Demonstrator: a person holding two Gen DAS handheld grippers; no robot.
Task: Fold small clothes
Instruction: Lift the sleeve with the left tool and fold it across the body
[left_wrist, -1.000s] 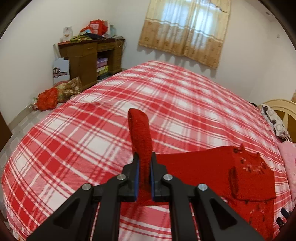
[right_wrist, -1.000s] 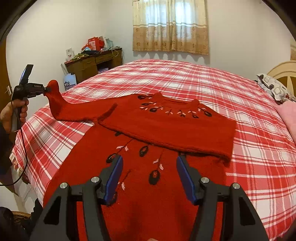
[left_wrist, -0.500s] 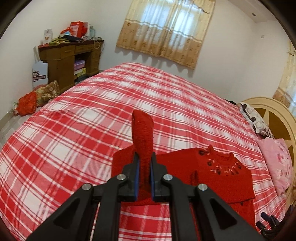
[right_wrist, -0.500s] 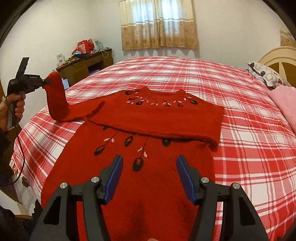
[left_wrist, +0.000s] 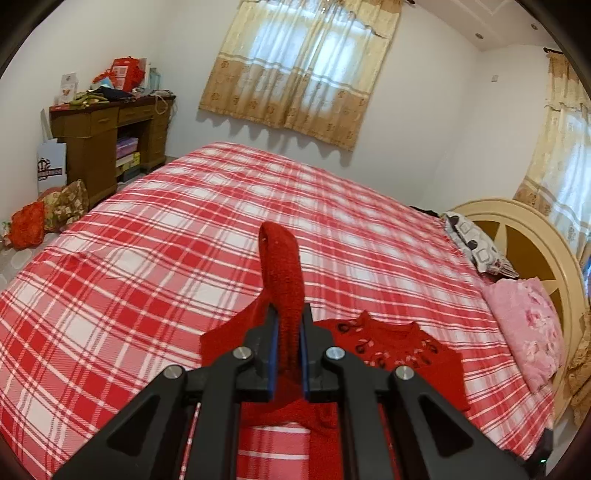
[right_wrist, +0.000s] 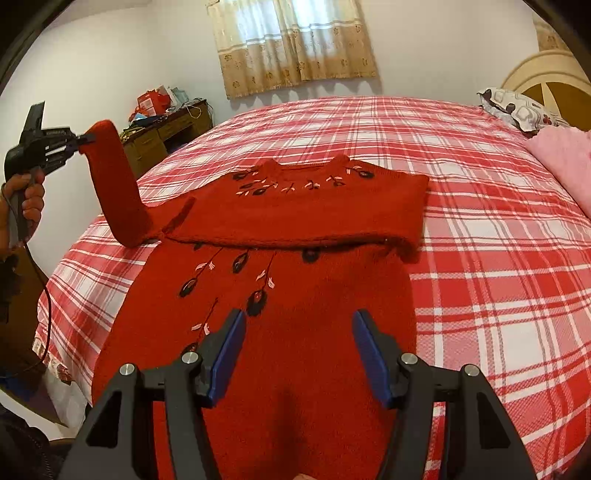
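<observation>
a: left gripper (left_wrist: 287, 334)?
b: pinching the sweater (right_wrist: 280, 325) sleeve (left_wrist: 280, 273), raised off the bed (right_wrist: 480, 229)'s left edge.
a: right gripper (right_wrist: 297, 354)?
b: spread, empty, above the sweater's hem; bed's far side is bare.

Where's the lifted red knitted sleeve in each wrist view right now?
Left wrist: the red knitted sleeve rises at lower centre, clamped in the left gripper.
Right wrist: the sleeve stands at far left, above the bed edge.
Shared landmark: the beige patterned curtain.
</observation>
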